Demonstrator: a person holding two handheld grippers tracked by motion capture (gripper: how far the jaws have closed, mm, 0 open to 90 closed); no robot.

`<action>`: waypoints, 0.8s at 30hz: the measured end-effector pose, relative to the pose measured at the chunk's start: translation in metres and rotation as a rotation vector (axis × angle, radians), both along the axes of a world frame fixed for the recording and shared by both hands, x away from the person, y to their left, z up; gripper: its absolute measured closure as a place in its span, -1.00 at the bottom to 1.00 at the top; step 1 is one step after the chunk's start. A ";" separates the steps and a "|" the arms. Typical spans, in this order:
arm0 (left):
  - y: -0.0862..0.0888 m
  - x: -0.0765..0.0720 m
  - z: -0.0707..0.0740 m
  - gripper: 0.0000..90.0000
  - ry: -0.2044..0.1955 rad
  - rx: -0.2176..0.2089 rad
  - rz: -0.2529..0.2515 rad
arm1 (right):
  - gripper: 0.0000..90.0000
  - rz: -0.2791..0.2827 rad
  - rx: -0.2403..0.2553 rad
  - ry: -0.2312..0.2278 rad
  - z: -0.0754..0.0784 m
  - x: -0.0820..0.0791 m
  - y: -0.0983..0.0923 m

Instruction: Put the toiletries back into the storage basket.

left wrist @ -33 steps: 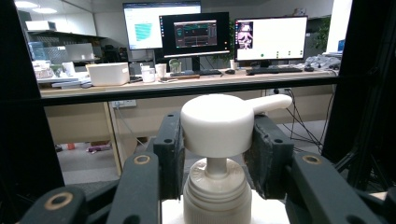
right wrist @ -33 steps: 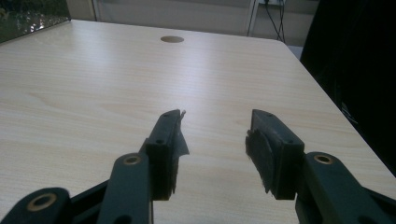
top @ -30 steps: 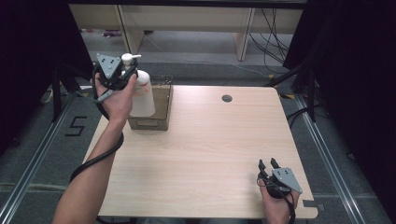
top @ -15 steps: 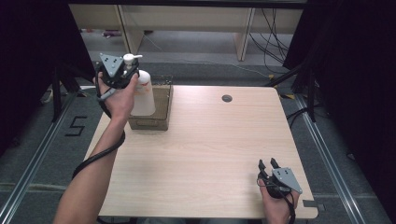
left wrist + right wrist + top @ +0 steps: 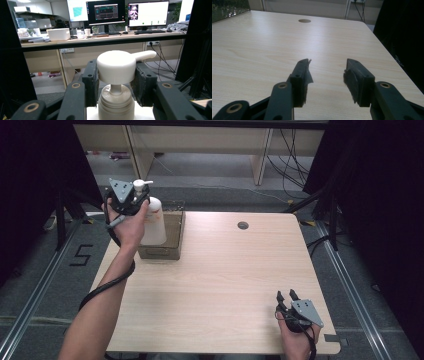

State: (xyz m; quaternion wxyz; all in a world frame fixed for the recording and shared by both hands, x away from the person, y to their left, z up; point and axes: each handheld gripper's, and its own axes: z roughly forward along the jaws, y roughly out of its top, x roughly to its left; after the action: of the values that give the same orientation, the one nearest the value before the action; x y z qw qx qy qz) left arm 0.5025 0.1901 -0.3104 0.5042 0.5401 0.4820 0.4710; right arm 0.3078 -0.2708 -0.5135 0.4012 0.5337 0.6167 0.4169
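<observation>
Pale wooden table, dim lab surroundings

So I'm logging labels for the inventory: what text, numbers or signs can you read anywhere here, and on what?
"5": black mark on the grey floor left of the table.
Pump bottle, held in the left gripper: no print seen.
Cardboard box: no print seen.
Monitors in the left gripper view: text too small to read.
</observation>
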 end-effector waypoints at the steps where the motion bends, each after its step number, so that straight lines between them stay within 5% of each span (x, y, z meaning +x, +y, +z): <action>1: 0.000 0.000 -0.001 0.32 0.001 0.001 0.000 | 0.21 0.000 -0.005 -0.006 0.000 0.000 0.000; 11: 0.002 0.003 -0.009 0.32 0.022 0.008 0.007 | 0.21 -0.001 -0.029 -0.017 -0.001 0.002 -0.001; 24: 0.003 0.002 -0.015 0.32 0.038 0.002 0.019 | 0.21 0.000 0.014 0.002 0.000 -0.001 0.002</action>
State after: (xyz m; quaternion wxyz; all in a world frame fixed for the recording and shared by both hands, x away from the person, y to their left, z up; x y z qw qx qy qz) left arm 0.5048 0.1934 -0.3259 0.4900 0.5448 0.4962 0.4657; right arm 0.3072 -0.2693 -0.5137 0.3968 0.5369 0.6142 0.4208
